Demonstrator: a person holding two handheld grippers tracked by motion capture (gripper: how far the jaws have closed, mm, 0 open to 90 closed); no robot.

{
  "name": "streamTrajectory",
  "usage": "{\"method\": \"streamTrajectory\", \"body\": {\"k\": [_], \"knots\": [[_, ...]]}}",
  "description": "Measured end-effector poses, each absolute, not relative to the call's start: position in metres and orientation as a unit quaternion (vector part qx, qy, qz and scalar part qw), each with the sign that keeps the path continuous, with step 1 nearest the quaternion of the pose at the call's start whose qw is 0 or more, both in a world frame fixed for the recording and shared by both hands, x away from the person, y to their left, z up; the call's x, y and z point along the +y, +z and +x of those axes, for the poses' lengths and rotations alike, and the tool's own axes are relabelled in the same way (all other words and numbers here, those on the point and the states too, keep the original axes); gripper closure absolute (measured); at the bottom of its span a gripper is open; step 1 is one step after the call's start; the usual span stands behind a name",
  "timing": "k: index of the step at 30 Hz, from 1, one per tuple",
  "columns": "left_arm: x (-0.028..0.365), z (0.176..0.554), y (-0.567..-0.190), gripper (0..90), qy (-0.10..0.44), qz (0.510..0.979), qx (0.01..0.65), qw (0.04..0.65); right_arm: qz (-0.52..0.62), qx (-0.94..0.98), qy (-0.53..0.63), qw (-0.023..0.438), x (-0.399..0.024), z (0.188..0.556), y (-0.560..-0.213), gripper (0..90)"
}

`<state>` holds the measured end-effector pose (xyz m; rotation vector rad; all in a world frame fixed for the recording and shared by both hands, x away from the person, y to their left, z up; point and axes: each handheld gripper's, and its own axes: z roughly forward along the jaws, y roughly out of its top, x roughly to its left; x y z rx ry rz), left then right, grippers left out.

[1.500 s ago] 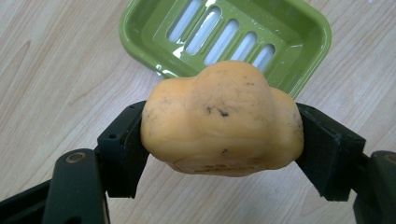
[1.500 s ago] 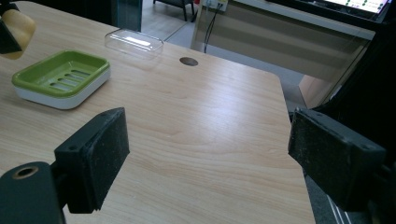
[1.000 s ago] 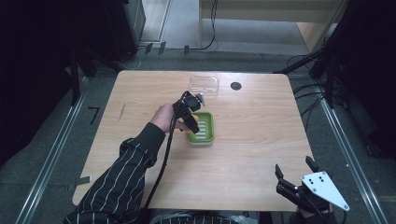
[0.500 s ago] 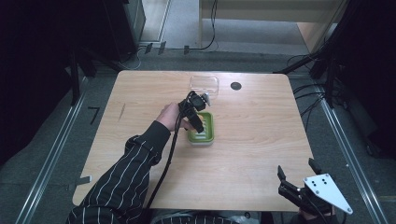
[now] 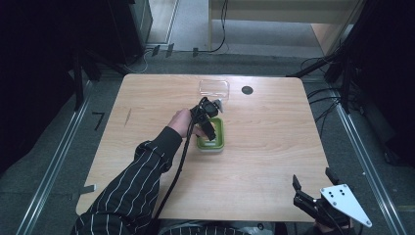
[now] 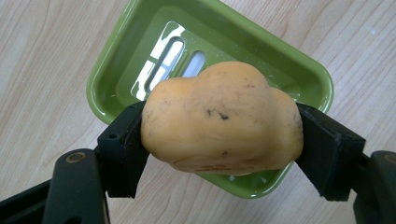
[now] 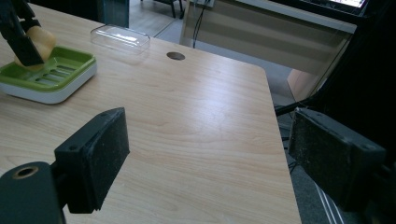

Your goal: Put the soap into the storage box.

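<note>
My left gripper (image 6: pixel 224 148) is shut on a yellow-orange soap bar (image 6: pixel 219 116), one pad on each side. Right under it lies a green soap dish (image 6: pixel 112 60) with a slotted floor. From above, the left gripper (image 5: pixel 208 122) points down over the dish (image 5: pixel 219 139) at the table's middle. The right gripper view shows the soap (image 7: pixel 41 39) low over the dish (image 7: pixel 51 77); whether they touch I cannot tell. At the near right corner my right gripper (image 5: pixel 312 178) stands open, with nothing between its jaws (image 7: pixel 215 156).
A clear plastic lid (image 5: pixel 214 88) rests near the far edge behind the dish, with a round cable hole (image 5: pixel 247 90) to its right. The wooden table (image 5: pixel 274 147) ends close to the right gripper. A striped sleeve (image 5: pixel 132 186) crosses the near left.
My left gripper has shifted slightly to the right and nearer over the dish, soap still in it. The right gripper has stayed in place.
</note>
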<state>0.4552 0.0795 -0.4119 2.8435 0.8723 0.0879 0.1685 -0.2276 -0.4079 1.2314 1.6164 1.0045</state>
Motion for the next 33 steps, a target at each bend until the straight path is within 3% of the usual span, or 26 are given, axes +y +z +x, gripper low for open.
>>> {"method": "streamTrajectory", "body": {"k": [18, 33], "knots": [[0.069, 0.460, -0.431, 25.9, 0.034, 0.963, 0.263, 0.057, 0.493, 0.645, 0.401, 0.423, -0.227, 0.168, -0.408, 13.0], [0.071, 0.461, -0.433, 25.8, 0.042, 0.963, 0.255, 0.074, 0.491, 0.647, 0.402, 0.422, -0.226, 0.170, -0.408, 13.0]]}}
